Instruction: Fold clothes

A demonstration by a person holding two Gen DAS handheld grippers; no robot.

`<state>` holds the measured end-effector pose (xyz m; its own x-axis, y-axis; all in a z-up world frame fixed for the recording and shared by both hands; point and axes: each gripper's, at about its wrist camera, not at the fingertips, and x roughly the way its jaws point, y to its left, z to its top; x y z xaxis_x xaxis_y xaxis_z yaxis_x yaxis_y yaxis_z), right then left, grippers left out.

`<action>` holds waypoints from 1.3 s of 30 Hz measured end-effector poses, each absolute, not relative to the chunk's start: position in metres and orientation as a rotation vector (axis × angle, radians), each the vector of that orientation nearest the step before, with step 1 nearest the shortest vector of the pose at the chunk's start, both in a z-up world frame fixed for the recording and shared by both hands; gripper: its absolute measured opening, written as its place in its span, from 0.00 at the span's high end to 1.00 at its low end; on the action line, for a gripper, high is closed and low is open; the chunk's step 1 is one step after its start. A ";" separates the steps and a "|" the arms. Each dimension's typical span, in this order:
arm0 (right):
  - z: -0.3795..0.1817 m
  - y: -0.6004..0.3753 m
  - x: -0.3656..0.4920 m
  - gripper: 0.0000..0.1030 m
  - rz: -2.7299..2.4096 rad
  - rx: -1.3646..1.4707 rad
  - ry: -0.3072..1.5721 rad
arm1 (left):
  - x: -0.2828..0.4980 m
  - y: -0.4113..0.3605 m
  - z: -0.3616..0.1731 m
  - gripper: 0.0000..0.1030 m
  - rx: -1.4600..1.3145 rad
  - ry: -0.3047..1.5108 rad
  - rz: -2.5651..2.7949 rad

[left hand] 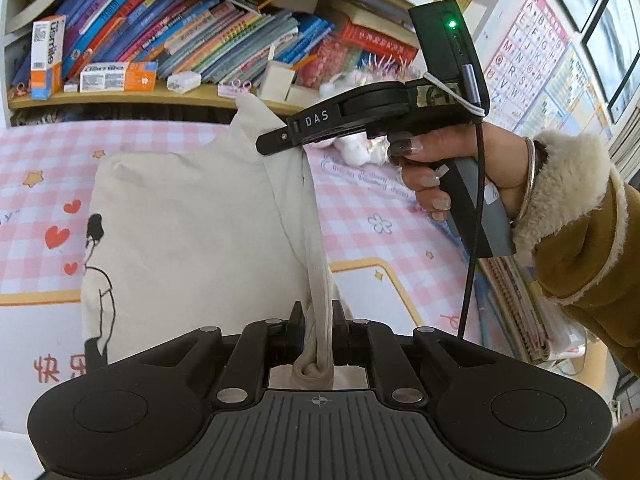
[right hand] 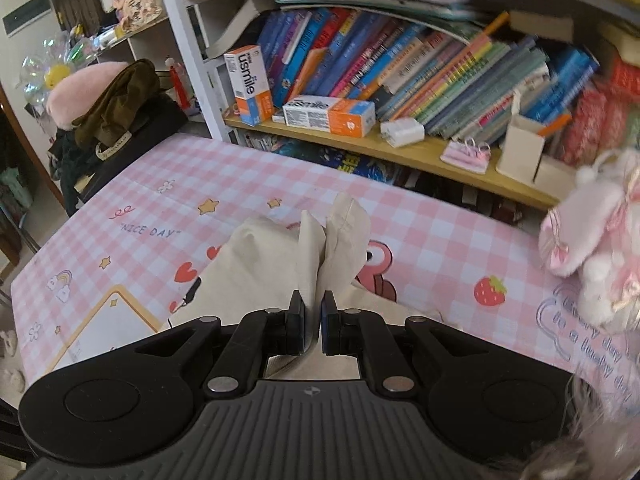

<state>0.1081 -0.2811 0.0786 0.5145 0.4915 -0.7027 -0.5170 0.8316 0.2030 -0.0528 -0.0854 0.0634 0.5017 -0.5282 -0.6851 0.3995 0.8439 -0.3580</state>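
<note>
A cream garment (left hand: 192, 232) printed with a black cartoon figure lies partly lifted over the pink checked tablecloth (left hand: 380, 208). My left gripper (left hand: 318, 312) is shut on a bunched, rolled edge of it at the near side. My right gripper (left hand: 280, 136), held by a hand (left hand: 440, 168) in a brown fleece-cuffed sleeve, pinches the garment's far corner and holds it up in a peak. In the right wrist view the right gripper (right hand: 313, 300) is shut on a thin fold of the cream garment (right hand: 248, 264), which stands up between the fingers.
A wooden shelf of slanting books (left hand: 180, 32) runs along the table's far edge, with toothpaste boxes (right hand: 328, 114) and small cartons on it. A pink plush toy (right hand: 592, 240) sits at the right. Stacked notebooks (left hand: 516, 300) lie by the table's right edge. A chair with clothes (right hand: 108, 112) stands at the left.
</note>
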 end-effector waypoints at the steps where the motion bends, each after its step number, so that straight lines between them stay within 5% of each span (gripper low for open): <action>1: 0.076 -0.285 0.109 0.93 0.606 -0.022 0.838 | -0.051 -0.088 0.062 0.91 -0.156 0.890 -0.562; 27: 0.046 -0.321 0.107 0.93 0.578 0.124 0.863 | -0.046 -0.114 0.049 0.90 -0.087 0.962 -0.569; 30: 0.038 -0.321 0.110 0.93 0.559 0.117 0.879 | -0.041 -0.123 0.040 0.79 -0.107 1.016 -0.584; 32: 0.029 -0.322 0.111 0.92 0.531 0.104 0.897 | -0.038 -0.128 0.030 0.55 -0.158 1.080 -0.620; 34: 0.017 -0.326 0.112 0.88 0.472 0.086 0.903 | -0.040 -0.133 0.025 0.45 -0.199 1.113 -0.665; 39: -0.010 -0.345 0.109 0.81 0.329 0.159 0.933 | -0.047 -0.128 0.032 0.45 -0.269 1.073 -0.733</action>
